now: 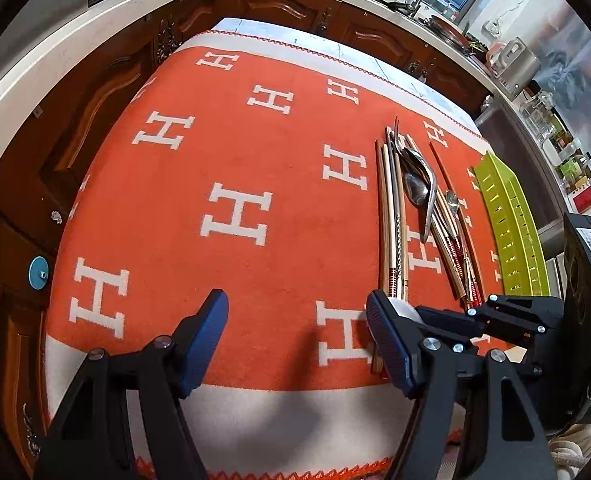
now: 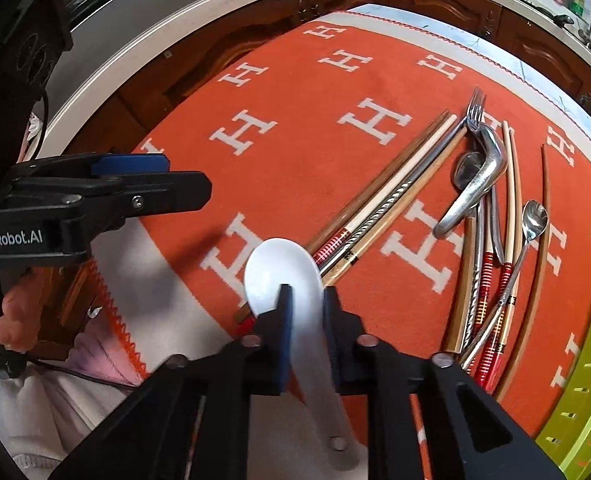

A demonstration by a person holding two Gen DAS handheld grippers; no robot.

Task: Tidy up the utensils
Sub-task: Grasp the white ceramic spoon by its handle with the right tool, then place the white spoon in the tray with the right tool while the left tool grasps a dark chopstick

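- An orange cloth (image 1: 255,160) with white H letters covers the counter (image 1: 335,46) and fills the middle of both views; its white border runs along the bottom edge.
- A yellow-green slotted tray (image 1: 507,220) lies at the right edge of the cloth, just beside the utensils.
- The left hand-held gripper (image 1: 295,344) sits at the bottom of the left wrist view, its blue-padded jaws spread wide over bare cloth with nothing between them. In the right wrist view it shows at the left edge.
- The right hand-held gripper (image 2: 306,320) is at the bottom centre of its own view, jaws pressed together on the handle of a white spoon (image 2: 283,268); the bowl of the spoon juts out ahead of the fingertips, over the near ends of some chopsticks.
- A bundle of chopsticks (image 2: 395,196) runs diagonally from centre to upper right of the right wrist view, with a fork (image 2: 473,114) at its far end.
- More chopsticks (image 2: 491,280) lie to the right, with a bent metal ladle-like piece (image 2: 475,184) across them.
- A small metal spoon (image 2: 533,220) rests on that right group.
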